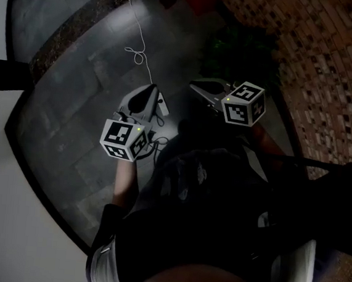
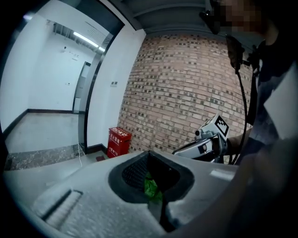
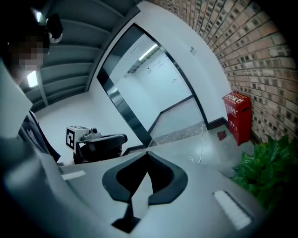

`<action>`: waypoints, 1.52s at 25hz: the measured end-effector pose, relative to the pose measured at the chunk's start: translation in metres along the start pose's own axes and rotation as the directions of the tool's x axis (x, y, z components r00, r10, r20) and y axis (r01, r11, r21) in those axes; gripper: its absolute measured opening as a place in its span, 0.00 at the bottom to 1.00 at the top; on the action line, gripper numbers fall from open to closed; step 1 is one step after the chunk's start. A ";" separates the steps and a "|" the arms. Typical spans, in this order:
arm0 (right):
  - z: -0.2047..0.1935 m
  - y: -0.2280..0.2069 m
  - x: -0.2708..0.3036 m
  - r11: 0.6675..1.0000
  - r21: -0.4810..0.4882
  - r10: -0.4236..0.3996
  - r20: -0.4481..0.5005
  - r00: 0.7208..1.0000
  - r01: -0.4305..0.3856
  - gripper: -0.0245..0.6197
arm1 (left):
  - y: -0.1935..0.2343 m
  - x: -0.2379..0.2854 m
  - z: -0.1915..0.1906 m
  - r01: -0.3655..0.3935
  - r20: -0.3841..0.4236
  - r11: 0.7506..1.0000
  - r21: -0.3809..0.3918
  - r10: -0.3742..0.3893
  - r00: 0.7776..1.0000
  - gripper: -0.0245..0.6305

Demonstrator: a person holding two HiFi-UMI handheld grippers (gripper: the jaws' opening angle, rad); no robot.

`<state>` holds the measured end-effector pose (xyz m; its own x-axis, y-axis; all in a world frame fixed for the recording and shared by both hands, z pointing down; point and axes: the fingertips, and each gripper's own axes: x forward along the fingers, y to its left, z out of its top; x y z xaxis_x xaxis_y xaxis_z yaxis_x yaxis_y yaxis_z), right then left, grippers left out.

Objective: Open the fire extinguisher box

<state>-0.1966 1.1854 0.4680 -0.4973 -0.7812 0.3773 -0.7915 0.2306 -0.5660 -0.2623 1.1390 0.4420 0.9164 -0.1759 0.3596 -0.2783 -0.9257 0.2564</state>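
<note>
fire extinguisher box (image 2: 118,142) | red | upright | floor, against brick wall

Head view is dim and underexposed: the person's torso (image 1: 218,222) is nearly black, with only a faint sheen on the floor (image 1: 82,85). Both gripper views are brighter, lit by a ceiling strip light (image 2: 86,38) in the white room. They show heavy fisheye bending, black vignetted corners and a soft, grainy near foreground.

The grey floor (image 1: 75,96) bears a red box (image 2: 118,142), a plant (image 3: 263,169) and a white cord (image 1: 136,54).
</note>
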 end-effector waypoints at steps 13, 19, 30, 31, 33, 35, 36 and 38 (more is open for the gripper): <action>0.052 -0.115 -0.020 0.992 0.122 0.029 0.054 0.998 -0.035 0.04 | 0.002 0.131 0.064 0.075 -0.059 0.996 -0.041 -0.078 0.995 0.04; 0.069 -0.156 -0.023 0.986 0.163 0.012 0.041 0.999 -0.018 0.04 | 0.010 0.162 0.078 0.065 -0.092 0.998 -0.012 -0.066 0.994 0.04; 0.123 -0.193 0.025 0.993 0.084 -0.081 0.042 0.996 0.077 0.04 | 0.070 0.213 0.111 0.181 -0.097 0.983 0.037 -0.177 0.979 0.04; 0.130 -0.196 0.033 0.993 0.081 -0.093 0.035 0.995 0.090 0.04 | 0.080 0.214 0.117 0.187 -0.087 0.982 0.030 -0.184 0.979 0.04; 0.143 -0.201 0.051 0.991 0.078 -0.112 0.020 0.993 0.110 0.04 | 0.106 0.216 0.129 0.192 -0.064 0.981 0.001 -0.191 0.979 0.04; 0.157 -0.204 0.073 0.989 0.065 -0.131 -0.005 0.991 0.131 0.04 | 0.137 0.216 0.137 0.191 -0.047 0.981 -0.036 -0.192 0.980 0.04; 0.162 -0.204 0.084 0.988 0.056 -0.141 -0.018 0.990 0.142 0.04 | 0.152 0.214 0.139 0.190 -0.042 0.980 -0.050 -0.193 0.980 0.04; 0.169 -0.200 0.105 0.988 0.043 -0.148 -0.035 0.988 0.149 0.04 | 0.180 0.209 0.138 0.191 -0.043 0.979 -0.069 -0.194 0.980 0.04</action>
<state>-0.0307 0.9590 0.4969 -0.3869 -0.7862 0.4819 -0.8408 0.0861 -0.5345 -0.0815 0.8898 0.4394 0.9396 0.0218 0.3415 -0.1174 -0.9169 0.3815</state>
